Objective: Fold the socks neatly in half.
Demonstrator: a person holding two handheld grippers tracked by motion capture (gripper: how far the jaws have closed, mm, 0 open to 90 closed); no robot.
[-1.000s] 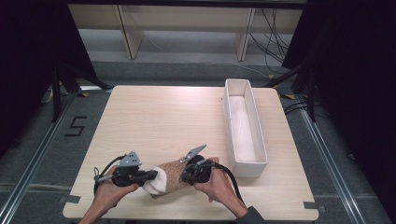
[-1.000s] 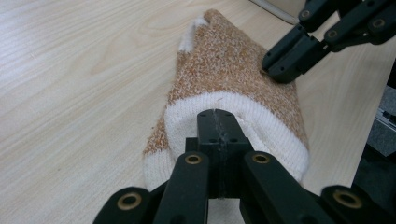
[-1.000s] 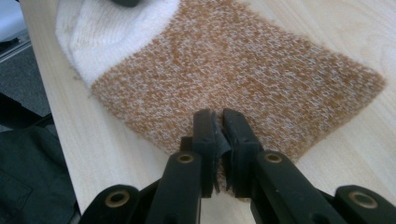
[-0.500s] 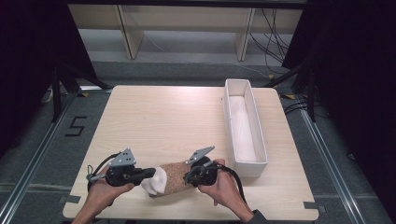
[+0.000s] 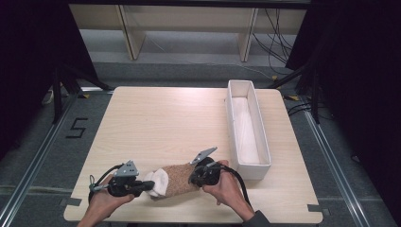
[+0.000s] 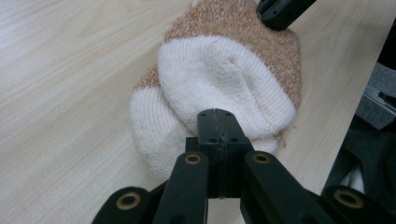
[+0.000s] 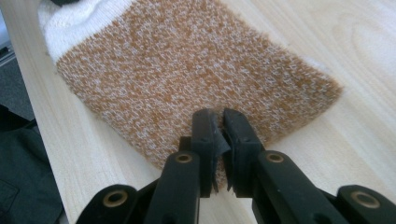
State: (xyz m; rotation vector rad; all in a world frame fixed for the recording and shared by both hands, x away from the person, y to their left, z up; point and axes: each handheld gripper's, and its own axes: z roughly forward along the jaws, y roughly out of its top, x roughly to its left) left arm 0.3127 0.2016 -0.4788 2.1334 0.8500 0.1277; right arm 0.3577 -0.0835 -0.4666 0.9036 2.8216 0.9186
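Observation:
A brown speckled sock [image 5: 177,179] with a white toe [image 5: 156,182] lies flat near the table's front edge. My left gripper [image 5: 147,188] is at its left end; in the left gripper view its jaws are shut [image 6: 216,114] on the white toe [image 6: 224,79]. My right gripper [image 5: 193,179] is at the sock's right end. In the right gripper view its jaws are pressed together [image 7: 215,116] on the edge of the brown knit [image 7: 196,60]. The right gripper's tip [image 6: 280,9] shows at the far end of the sock in the left gripper view.
A long white bin [image 5: 262,144] stands along the right side of the light wooden table [image 5: 165,118], close to my right hand. The table's front edge runs just below the sock. Dark floor and shelf legs lie beyond the table.
Both grippers have slid a little toward the table's front edge, the left one also leftward. The sock between them has come along and lies more stretched out.

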